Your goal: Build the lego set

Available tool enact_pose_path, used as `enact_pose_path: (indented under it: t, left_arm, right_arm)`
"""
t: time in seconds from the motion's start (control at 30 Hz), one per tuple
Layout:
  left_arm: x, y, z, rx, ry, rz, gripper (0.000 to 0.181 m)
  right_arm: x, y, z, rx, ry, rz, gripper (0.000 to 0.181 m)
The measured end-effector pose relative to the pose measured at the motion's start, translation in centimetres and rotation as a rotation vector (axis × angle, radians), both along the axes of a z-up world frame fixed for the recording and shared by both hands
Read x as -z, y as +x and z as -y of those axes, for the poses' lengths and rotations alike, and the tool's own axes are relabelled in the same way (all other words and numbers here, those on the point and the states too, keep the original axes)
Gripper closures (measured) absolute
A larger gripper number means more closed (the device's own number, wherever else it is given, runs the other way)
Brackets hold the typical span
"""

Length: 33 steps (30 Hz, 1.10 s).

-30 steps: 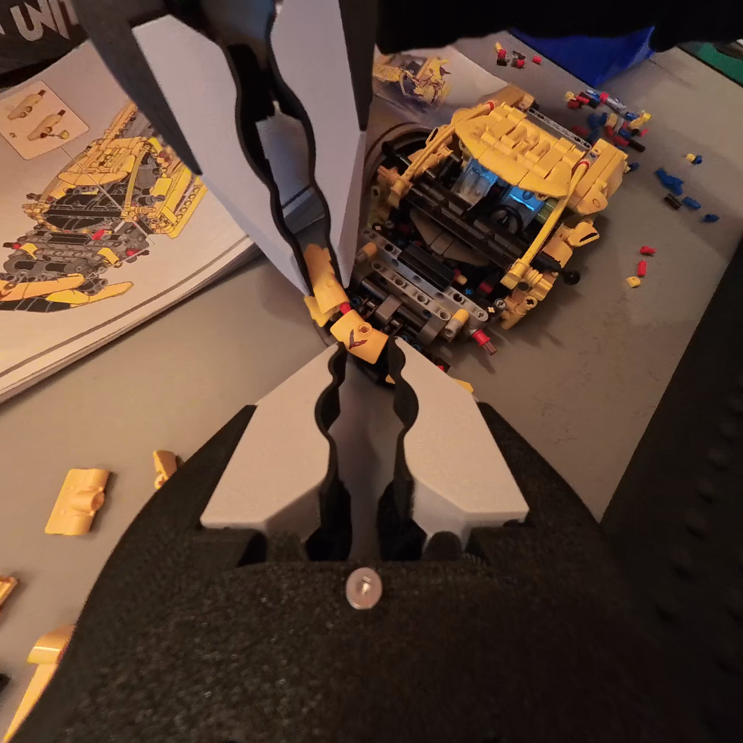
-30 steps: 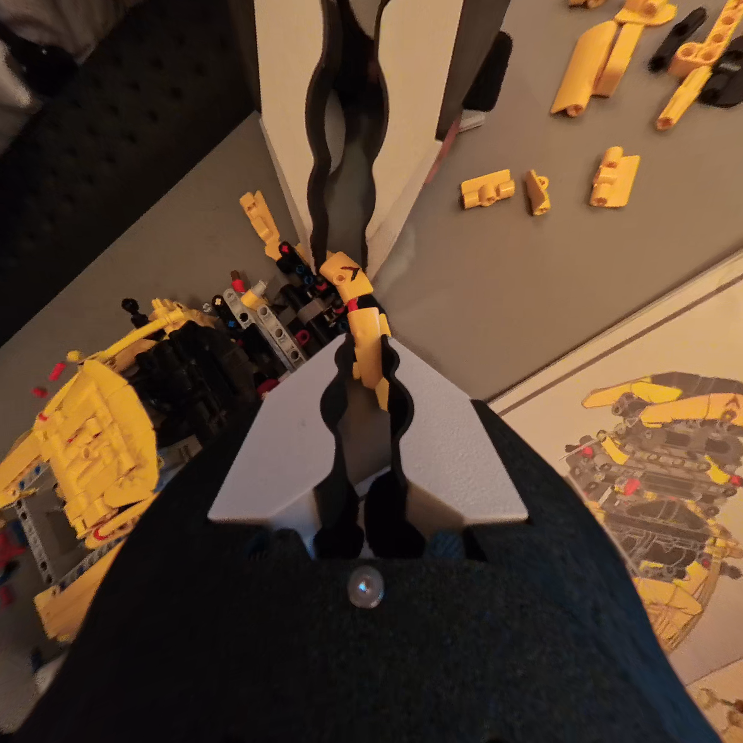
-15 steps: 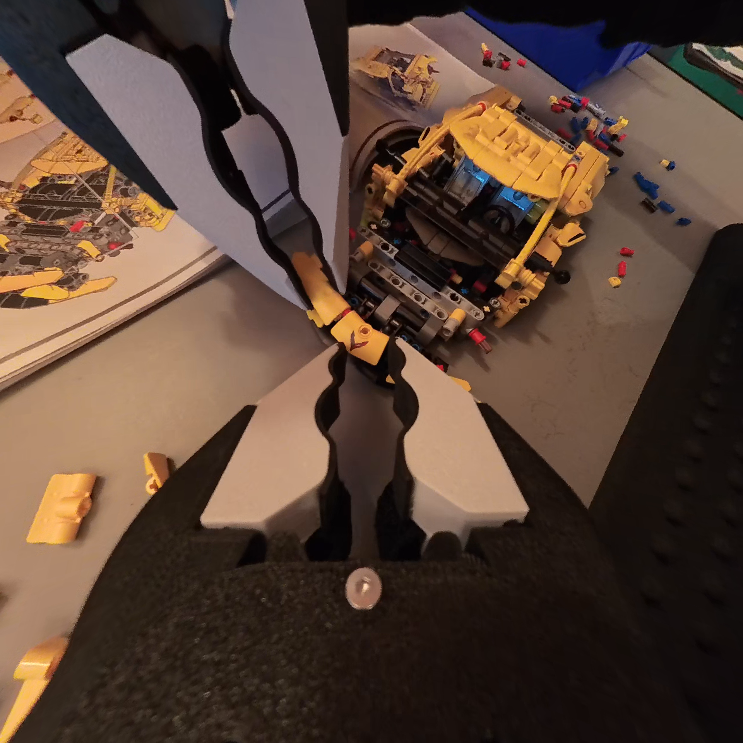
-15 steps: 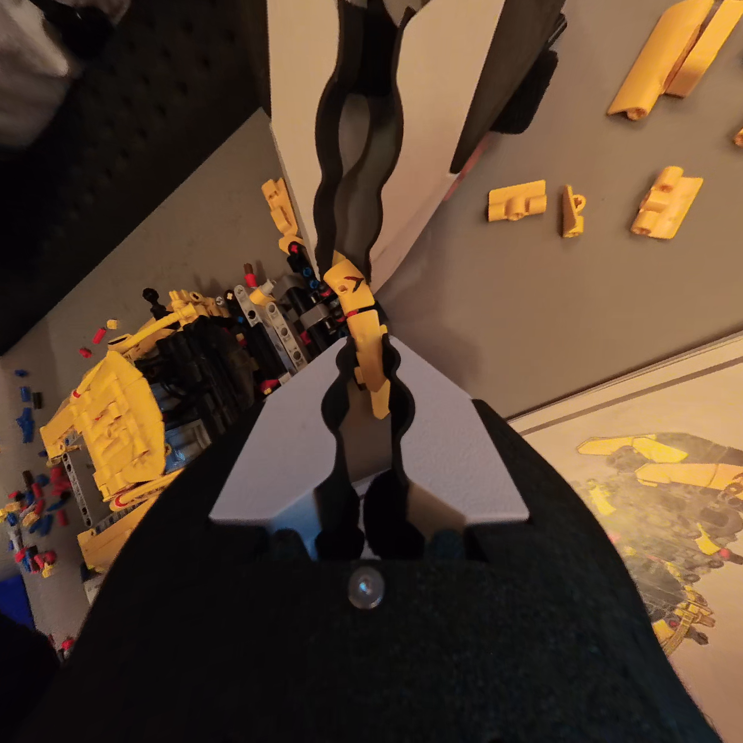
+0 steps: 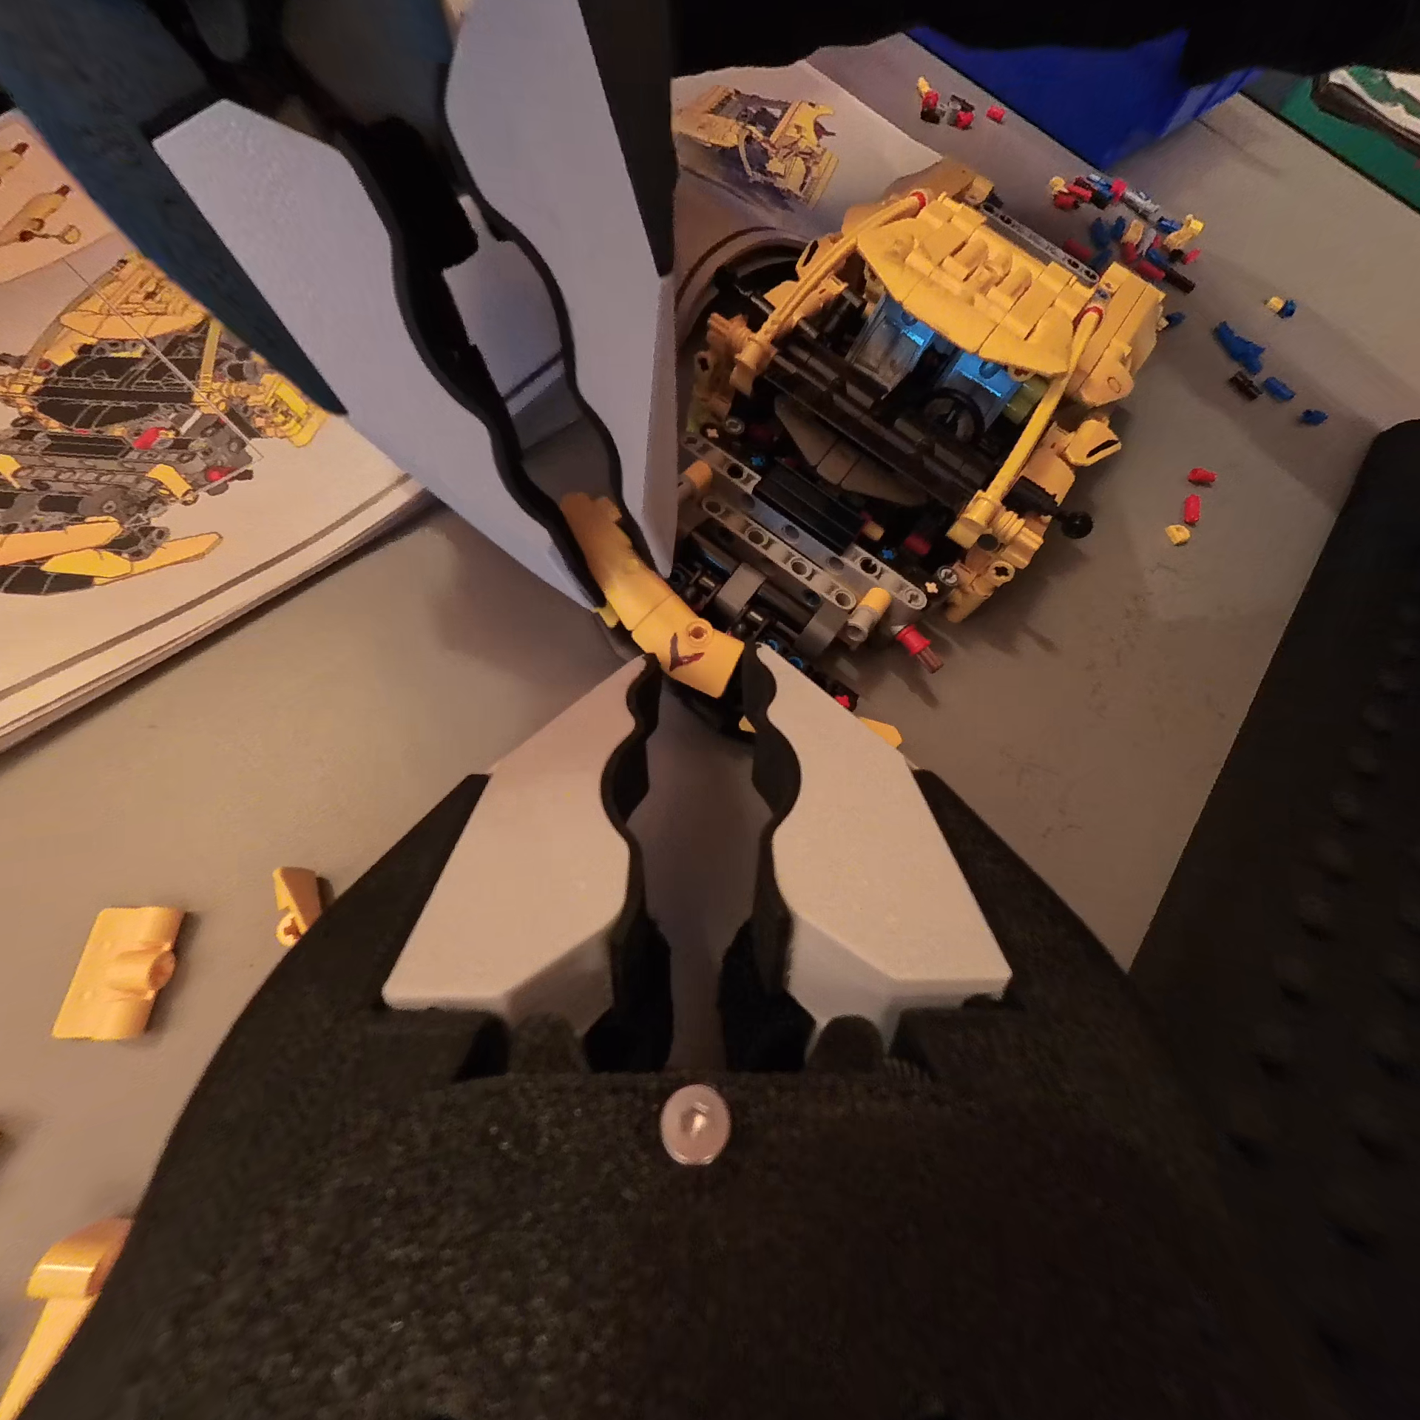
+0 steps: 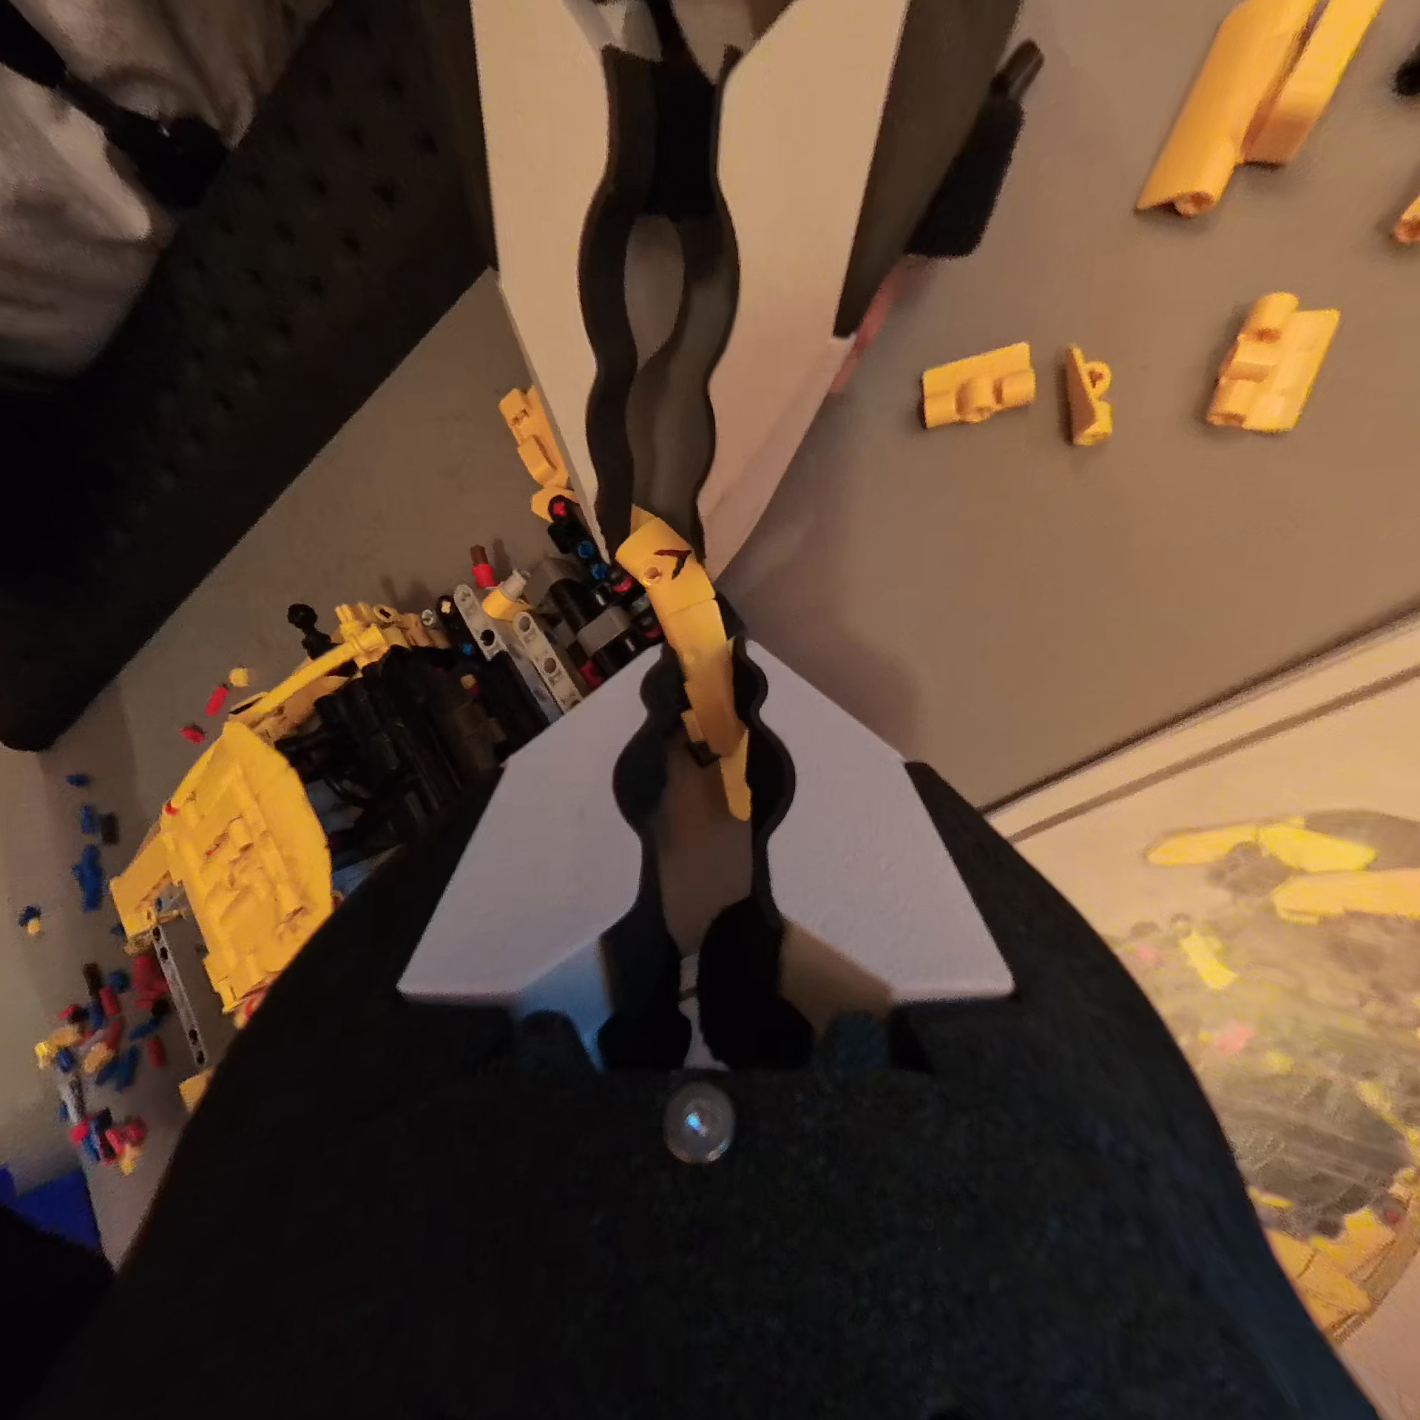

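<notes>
On the worktop (image 5: 323, 738), the lego car (image 5: 922, 399) sits far right, the instruction booklet (image 5: 154, 430) far left. Loose panels (image 5: 115, 972) lie near left; small pins (image 5: 1137, 238) lie scattered beyond and right of the car.

instruction booklet (image 6: 1268, 999) blurred, edge-cropped

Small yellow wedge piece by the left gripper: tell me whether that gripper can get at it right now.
Probably not yet. The left gripper is shut on the yellow curved assembly, also held by the right gripper; the small yellow wedge piece lies unobstructed on the table.
</notes>
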State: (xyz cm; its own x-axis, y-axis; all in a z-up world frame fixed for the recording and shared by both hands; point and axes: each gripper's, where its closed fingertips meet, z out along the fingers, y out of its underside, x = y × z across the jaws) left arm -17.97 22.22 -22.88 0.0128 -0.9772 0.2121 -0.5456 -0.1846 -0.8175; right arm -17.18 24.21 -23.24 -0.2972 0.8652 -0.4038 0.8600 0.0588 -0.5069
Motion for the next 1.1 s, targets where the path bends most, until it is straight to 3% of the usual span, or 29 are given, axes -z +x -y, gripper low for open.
enact_pose_path:
  t: [0.13, 0.27, 0.4, 0.5, 0.67, 0.77, 0.9, 1.0, 1.1]
  left_arm:
    - [0.0, 0.0, -0.3, -0.023, 0.011, 0.002, 0.161]
    - [0.0, -0.1, -0.2, -0.025, 0.002, 0.002, 0.161]
    - [0.0, -0.1, -0.1, -0.026, -0.013, -0.002, 0.161]
    - [0.0, -0.1, -0.1, -0.027, 0.011, -0.005, 0.161]
    - [0.0, -0.1, 0.0, -0.037, 0.006, -0.003, 0.16]
    - [-0.2, -0.3, -0.1, -0.046, 0.019, -0.004, 0.16]
    - [-1.7, -0.7, -0.4, -0.081, 0.024, 0.071, 0.16]
    - [-2.2, -1.0, -0.7, -0.111, 0.014, 0.101, 0.16]
    - [-2.6, -1.4, -1.8, -0.169, 0.061, 0.112, 0.161]
  right_arm:
    - [-3.0, 0.5, -0.9, 0.159, -0.066, -0.109, 0.158]
    - [-4.4, 1.7, -1.3, 0.259, 0.082, -0.167, 0.165]
    - [-2.7, 0.9, -0.9, 0.327, 0.131, -0.127, 0.162]
    - [-1.2, 0.5, 0.1, 0.34, 0.066, -0.086, 0.164]
    - [-1.4, 0.0, 0.9, 0.36, 0.065, -0.064, 0.16]
    - [-3.6, 0.9, 0.9, 0.428, 0.16, -0.021, 0.161]
    - [-7.7, 3.3, 1.5, 0.652, 0.38, 0.03, 0.159]
    - [-9.8, 4.9, 4.4, 0.868, 0.492, 0.041, 0.158]
    - [-10.0, 5.7, 8.5, 1.133, 0.547, -0.024, 0.157]
